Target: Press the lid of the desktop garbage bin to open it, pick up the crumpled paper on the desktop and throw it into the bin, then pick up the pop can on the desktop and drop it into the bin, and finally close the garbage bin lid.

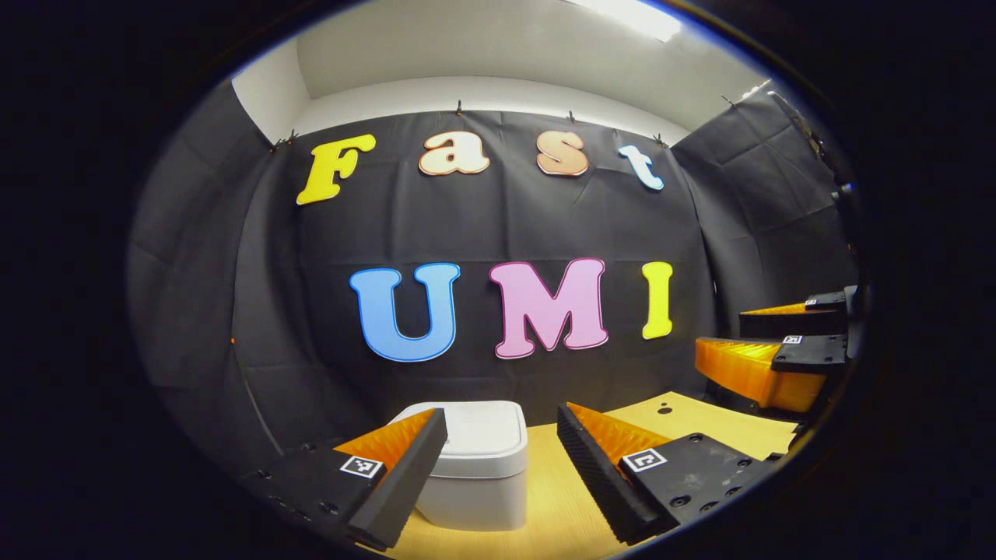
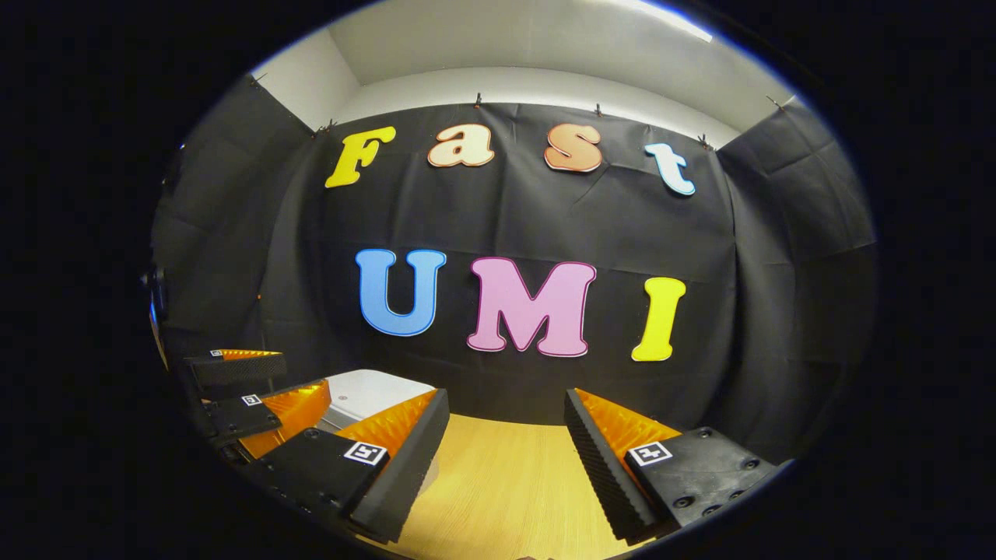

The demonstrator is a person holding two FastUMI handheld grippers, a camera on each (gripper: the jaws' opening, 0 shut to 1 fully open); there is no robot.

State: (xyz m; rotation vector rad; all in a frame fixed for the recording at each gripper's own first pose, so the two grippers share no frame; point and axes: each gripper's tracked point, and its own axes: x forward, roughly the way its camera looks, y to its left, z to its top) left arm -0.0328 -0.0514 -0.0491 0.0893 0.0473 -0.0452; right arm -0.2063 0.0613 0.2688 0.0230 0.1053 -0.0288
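In the left gripper view, the left hand-held gripper (image 1: 498,443) hangs above the counter (image 1: 560,505) with its 2 fingers spread wide and nothing between them. Straight ahead, seen through the gap and partly behind the left-side finger, the white garbage bin (image 1: 482,467) stands on the pale wooden counter close to the black cloth wall (image 1: 506,225). Its lid (image 1: 486,435) lies flat and closed on top — rounded corners, a clear seam below it.

At the right edge of the same view the right hand-held gripper (image 1: 766,346) shows side-on, held off the counter and well apart from the bin. Its fingers stand apart, with empty space between them.

In the right gripper view, the right hand-held gripper (image 2: 506,451) is likewise spread open over bare counter (image 2: 506,490), holding nothing. The bin (image 2: 373,389) sits to the left, only its white top visible behind the left-side finger. The left hand-held gripper (image 2: 249,381) appears at the far left — just in front of the bin, fingers parted.

No paper or can can be made out on the part of the counter that shows.
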